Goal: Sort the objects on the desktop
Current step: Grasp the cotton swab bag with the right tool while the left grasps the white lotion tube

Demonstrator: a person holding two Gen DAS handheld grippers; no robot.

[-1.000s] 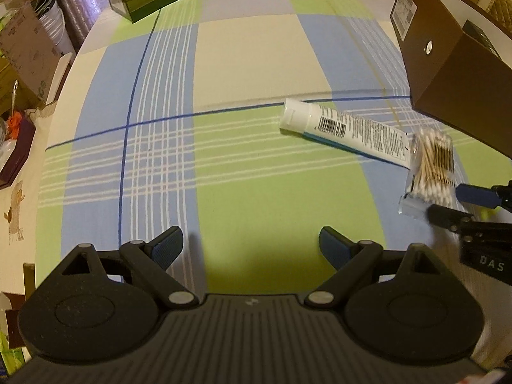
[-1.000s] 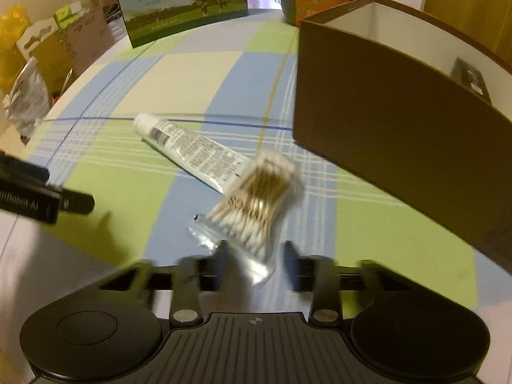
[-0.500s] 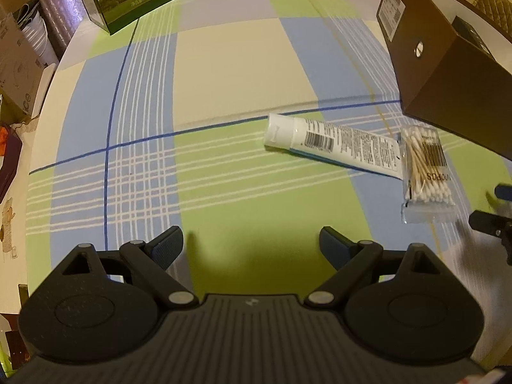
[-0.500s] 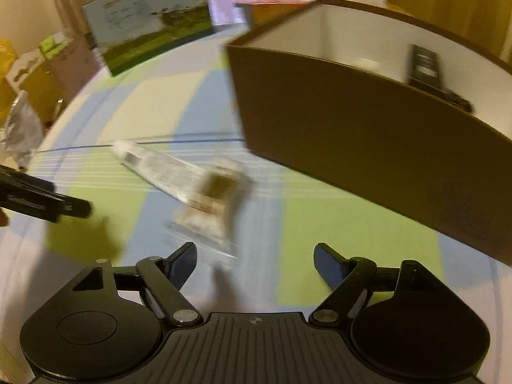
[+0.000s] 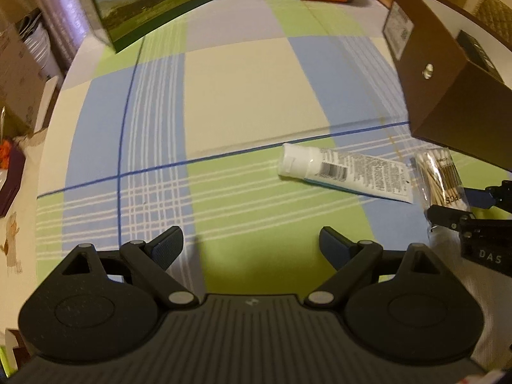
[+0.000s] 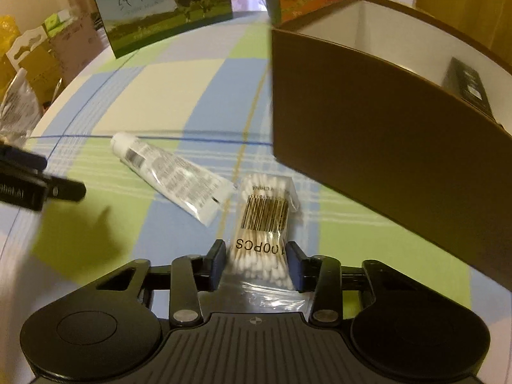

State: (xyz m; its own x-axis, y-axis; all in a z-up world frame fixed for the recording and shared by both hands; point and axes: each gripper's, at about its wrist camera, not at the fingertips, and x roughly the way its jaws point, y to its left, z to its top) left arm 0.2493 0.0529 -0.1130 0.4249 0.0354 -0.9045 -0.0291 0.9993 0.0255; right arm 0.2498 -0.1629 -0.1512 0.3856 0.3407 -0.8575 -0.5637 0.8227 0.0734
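Note:
A clear bag of cotton swabs [image 6: 260, 224] lies on the checked tablecloth beside a white tube [image 6: 172, 176], in front of an open brown box [image 6: 368, 147]. My right gripper [image 6: 256, 265] is closing with the swab bundle between its jaws, and the pads meet the sides of the bag. The left wrist view shows the same bag [image 5: 440, 176], tube [image 5: 345, 172] and box [image 5: 448, 102], with the right gripper [image 5: 460, 206] at the bag's near end. My left gripper [image 5: 251, 243] hangs open over a green square, holding nothing, left of the tube.
A milk carton box [image 6: 166, 9] and an orange-lidded bowl [image 6: 297, 0] stand at the far edge. A black flat item [image 6: 470, 86] lies inside the brown box. Cardboard and bags crowd the floor beyond the table's left edge [image 5: 54, 121].
The right gripper opened wide off the swab bag, swung toward the brown box and came back, now narrowing around the bag's bundle. The left gripper stays open and has drifted a little.

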